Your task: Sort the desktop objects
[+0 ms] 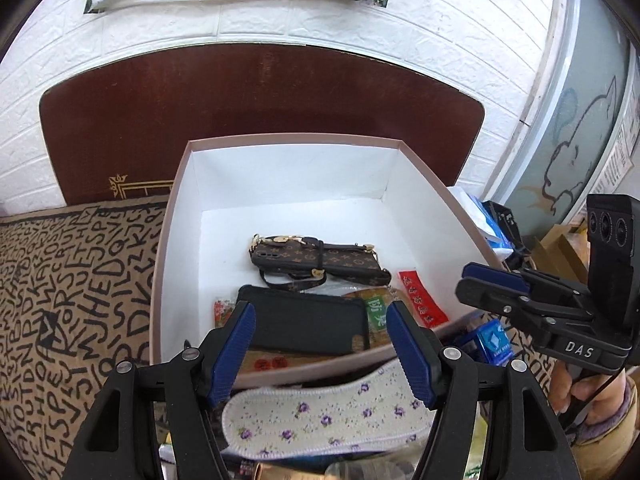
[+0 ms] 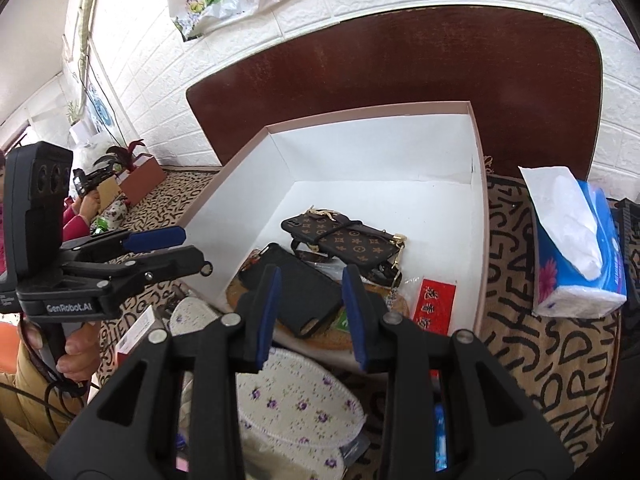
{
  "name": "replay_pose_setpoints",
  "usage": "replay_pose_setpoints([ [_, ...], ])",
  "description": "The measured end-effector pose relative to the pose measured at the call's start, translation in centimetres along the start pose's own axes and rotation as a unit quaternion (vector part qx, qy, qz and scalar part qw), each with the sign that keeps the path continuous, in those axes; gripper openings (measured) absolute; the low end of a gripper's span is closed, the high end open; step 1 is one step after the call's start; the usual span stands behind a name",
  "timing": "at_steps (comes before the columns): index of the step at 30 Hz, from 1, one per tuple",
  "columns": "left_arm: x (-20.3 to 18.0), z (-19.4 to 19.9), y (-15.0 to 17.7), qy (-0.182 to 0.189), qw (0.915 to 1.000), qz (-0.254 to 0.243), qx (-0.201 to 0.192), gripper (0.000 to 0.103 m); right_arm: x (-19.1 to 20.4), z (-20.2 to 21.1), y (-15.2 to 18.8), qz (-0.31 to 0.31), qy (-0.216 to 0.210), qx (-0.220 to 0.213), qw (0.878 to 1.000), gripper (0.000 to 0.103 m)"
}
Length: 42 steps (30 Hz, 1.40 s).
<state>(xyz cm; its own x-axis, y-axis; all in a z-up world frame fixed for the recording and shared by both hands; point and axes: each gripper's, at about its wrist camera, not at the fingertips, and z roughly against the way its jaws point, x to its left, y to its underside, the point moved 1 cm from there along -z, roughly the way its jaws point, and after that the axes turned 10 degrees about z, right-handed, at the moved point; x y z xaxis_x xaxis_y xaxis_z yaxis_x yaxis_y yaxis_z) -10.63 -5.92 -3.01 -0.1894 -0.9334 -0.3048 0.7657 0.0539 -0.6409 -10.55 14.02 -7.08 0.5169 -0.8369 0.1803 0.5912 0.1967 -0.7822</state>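
Below both grippers, just in front of the box's near wall: one floral insole [image 1: 320, 416], white with purple flowers, not yet sorted.

- Container: pink-rimmed white box [image 1: 176, 216] on a letter-print cloth [image 1: 72, 288]. Holds a monogram phone case [image 1: 316, 258] with strap, a plain black phone case [image 1: 308, 322], a red packet [image 1: 424, 298], a green sachet and small wrappers at the near end.
- Insole, position: outside the box, on top of clutter, with its long axis running roughly across the left wrist view, parallel to the near wall. In the right wrist view it lies low and left of centre [image 2: 296, 400].
- Left gripper [image 1: 320, 344]: jaws apart, nothing between the pads; it hangs over the near wall with the insole directly beneath and slightly nearer the camera.
- Right gripper [image 2: 312, 316]: jaws parted more narrowly, empty; it points at the black case, with the insole's rounded end below its left finger.
- Judgement: the left gripper looks nearer and better squared to the insole; its jaws line up along the length, so a pinch would likely need a wrist roll to cross the narrow width.
- Other: tissue pack [image 2: 576, 248] right of the box; blue carton [image 1: 494, 340] near the box's right corner.
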Motion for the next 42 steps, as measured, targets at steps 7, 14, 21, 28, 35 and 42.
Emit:
replay_pose_setpoints([
  [7,1.7,1.0,2.3,-0.013,0.9999,0.000,0.003,0.070,1.2,2.4,2.4,0.001,-0.012,0.000,1.000,0.040],
  [14,2.9,1.7,4.2,-0.017,0.9998,0.007,0.012,0.070,1.2,2.6,6.3,-0.026,-0.015,0.033,0.999,0.040],
  [21,3.9,0.2,6.0,-0.034,0.9985,0.013,0.041,0.070,0.8,1.3,8.7,-0.060,-0.018,0.061,0.996,0.041],
  [28,4.7,-1.0,6.2,-0.042,0.9973,0.020,0.057,0.070,0.1,0.6,9.7,-0.079,-0.013,0.071,0.994,0.047],
  [35,4.8,-1.1,6.0,-0.046,0.9969,0.018,0.061,0.071,-0.5,0.6,9.6,-0.098,-0.012,0.067,0.993,0.052],
  [42,4.1,-1.3,6.3,-0.048,0.9965,0.000,0.068,0.076,-0.6,0.0,9.2,-0.094,-0.009,0.065,0.993,0.052],
])
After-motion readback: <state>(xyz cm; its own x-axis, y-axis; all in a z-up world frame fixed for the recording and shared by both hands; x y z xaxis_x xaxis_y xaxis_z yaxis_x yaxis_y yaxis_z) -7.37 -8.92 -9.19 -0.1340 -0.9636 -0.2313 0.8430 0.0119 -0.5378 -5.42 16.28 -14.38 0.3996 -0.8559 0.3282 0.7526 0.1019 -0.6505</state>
